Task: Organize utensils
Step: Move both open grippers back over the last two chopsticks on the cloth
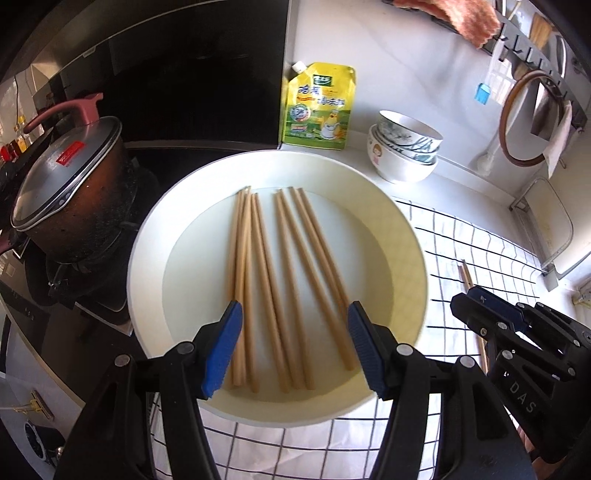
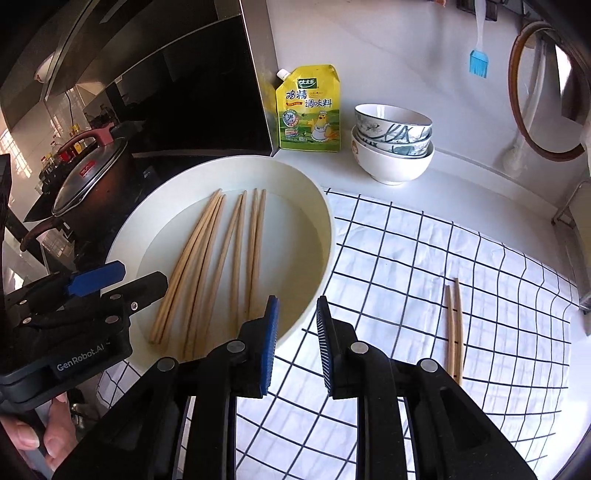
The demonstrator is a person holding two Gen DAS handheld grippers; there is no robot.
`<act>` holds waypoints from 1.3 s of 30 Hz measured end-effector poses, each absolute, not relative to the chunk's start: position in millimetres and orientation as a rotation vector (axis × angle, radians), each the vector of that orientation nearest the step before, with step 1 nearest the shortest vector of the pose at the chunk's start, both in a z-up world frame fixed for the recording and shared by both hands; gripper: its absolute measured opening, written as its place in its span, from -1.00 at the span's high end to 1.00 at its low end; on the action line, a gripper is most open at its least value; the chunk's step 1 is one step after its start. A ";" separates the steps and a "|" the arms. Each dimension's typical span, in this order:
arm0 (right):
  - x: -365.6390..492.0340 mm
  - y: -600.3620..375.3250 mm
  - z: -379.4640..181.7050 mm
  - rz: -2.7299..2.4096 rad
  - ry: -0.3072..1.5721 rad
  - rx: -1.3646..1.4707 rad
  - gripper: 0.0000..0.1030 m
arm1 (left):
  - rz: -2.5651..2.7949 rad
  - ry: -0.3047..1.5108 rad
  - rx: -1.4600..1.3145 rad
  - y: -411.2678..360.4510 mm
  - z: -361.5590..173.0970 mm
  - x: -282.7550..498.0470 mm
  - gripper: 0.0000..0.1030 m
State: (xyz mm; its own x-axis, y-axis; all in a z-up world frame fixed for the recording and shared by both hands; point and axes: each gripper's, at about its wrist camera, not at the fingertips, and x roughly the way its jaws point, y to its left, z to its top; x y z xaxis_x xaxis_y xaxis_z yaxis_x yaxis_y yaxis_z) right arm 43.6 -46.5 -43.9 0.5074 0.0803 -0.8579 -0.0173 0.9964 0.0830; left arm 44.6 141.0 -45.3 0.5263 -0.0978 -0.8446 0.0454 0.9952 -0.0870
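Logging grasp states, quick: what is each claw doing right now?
Left claw: open, empty, over the chopsticks in the basin.
Right claw: open, holding nothing.

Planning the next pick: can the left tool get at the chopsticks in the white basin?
Probably yes: the left tool hangs open right above the chopsticks, which lie uncovered in the white basin.

Chopstick pair [image 1: 476, 314] on checked cloth [image 1: 480, 251] — mostly hidden behind right gripper [image 1: 476, 306]. Orange cloth [image 1: 454, 16] — cut by top edge. Bottles [image 2: 61, 153] beyond pot — too small to identify.
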 end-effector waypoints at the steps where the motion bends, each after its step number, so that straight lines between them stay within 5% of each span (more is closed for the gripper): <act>1: 40.0 -51.1 -42.6 0.053 1.035 0.068 0.61 | -0.091 1.011 -0.055 136.8 -44.3 43.5 -0.13; 19: -19.7 -139.5 -40.6 -0.088 1.040 0.111 0.59 | -0.214 1.029 -0.023 47.2 -45.8 23.3 -0.13; 39: -47.0 -203.6 -110.7 -0.130 1.127 0.186 0.49 | -0.284 1.115 0.039 -21.3 -96.1 2.7 -0.13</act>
State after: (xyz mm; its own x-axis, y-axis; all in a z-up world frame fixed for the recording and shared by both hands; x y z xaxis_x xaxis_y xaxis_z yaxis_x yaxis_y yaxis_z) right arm -47.0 -203.6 -110.7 0.4244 -0.0096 -0.9054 0.1971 0.9769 0.0820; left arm 2.7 -21.3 -96.1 0.4076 -0.2055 -0.8897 0.2448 0.9633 -0.1103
